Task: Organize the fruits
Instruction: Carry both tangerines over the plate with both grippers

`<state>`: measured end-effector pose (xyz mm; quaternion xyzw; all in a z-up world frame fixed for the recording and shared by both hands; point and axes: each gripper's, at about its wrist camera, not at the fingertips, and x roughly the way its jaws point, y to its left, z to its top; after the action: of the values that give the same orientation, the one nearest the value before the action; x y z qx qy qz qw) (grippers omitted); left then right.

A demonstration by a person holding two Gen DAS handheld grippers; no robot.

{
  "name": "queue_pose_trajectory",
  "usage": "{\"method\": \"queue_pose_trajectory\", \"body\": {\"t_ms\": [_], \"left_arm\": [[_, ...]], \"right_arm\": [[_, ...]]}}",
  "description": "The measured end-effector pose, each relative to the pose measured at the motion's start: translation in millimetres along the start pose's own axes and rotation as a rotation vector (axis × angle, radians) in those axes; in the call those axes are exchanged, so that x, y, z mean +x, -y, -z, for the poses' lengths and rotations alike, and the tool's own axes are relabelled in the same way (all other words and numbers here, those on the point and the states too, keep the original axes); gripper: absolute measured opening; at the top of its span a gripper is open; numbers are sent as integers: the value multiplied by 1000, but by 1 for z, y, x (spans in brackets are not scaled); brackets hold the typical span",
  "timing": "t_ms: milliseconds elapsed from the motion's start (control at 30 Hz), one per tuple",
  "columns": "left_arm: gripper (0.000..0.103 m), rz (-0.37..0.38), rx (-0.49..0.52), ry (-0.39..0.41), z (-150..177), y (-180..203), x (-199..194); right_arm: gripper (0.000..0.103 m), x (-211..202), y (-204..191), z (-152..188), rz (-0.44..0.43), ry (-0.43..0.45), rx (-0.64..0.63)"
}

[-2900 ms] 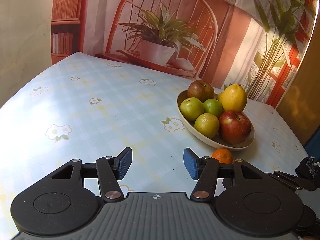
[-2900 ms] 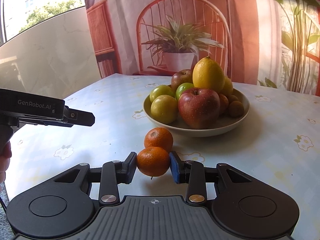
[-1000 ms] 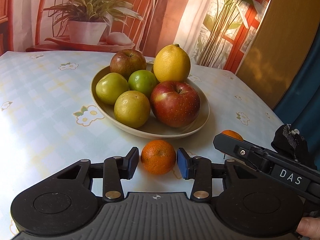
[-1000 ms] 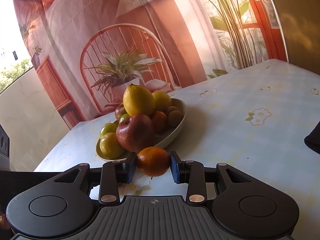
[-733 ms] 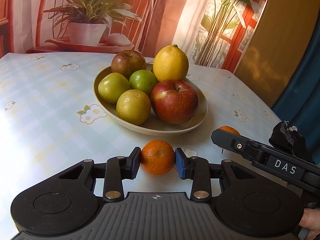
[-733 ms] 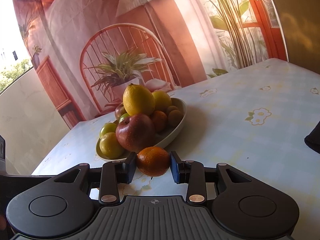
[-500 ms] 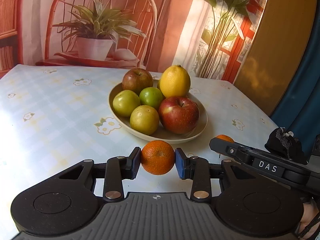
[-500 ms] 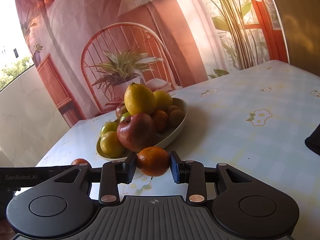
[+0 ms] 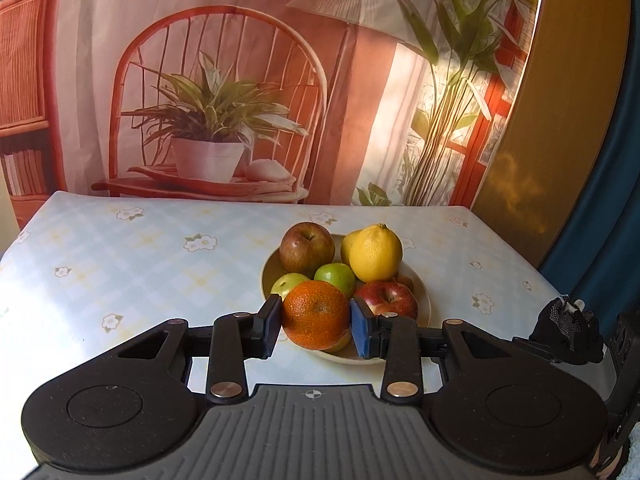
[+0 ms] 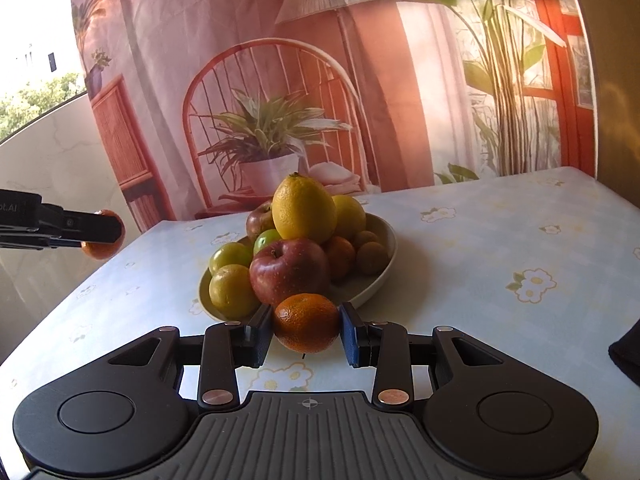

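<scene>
My left gripper [image 9: 315,329] is shut on an orange mandarin [image 9: 316,314], held in the air in front of the cream fruit bowl [image 9: 267,268]. In that bowl lie apples, green fruits and a yellow lemon [image 9: 376,254]. My right gripper [image 10: 306,334] is shut on a second mandarin [image 10: 306,322], just off the near rim of the same bowl [image 10: 386,268]. In the right wrist view the left gripper [image 10: 102,234] shows at the far left, raised, with its mandarin [image 10: 98,251] partly hidden behind a finger.
The table [image 9: 140,264] wears a pale blue checked cloth with flower prints. A printed backdrop of a chair and potted plant [image 9: 208,128] hangs behind the far edge. A gloved hand [image 9: 568,334] and a dark curtain sit at the right.
The left gripper closed on its mandarin and lifted it off the table, so the bowl now looks lower and farther. The right gripper kept its mandarin and rolled slightly.
</scene>
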<state>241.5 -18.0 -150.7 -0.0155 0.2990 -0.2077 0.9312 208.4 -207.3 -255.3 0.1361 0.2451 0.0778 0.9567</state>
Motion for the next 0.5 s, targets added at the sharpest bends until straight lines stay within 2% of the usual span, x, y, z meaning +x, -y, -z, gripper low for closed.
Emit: {"method": "queue_pose_trajectory", "body": {"t_ms": [167, 333, 500], "left_arm": [[39, -19, 56, -9, -21, 4, 28], [39, 17, 20, -55, -30, 2, 67], [39, 53, -4, -117, -25, 2, 105]], "right_arm": [[33, 5, -3, -21, -11, 26, -24], [33, 13, -5, -33, -7, 33, -53], [33, 21, -5, -38, -4, 20, -70]]}}
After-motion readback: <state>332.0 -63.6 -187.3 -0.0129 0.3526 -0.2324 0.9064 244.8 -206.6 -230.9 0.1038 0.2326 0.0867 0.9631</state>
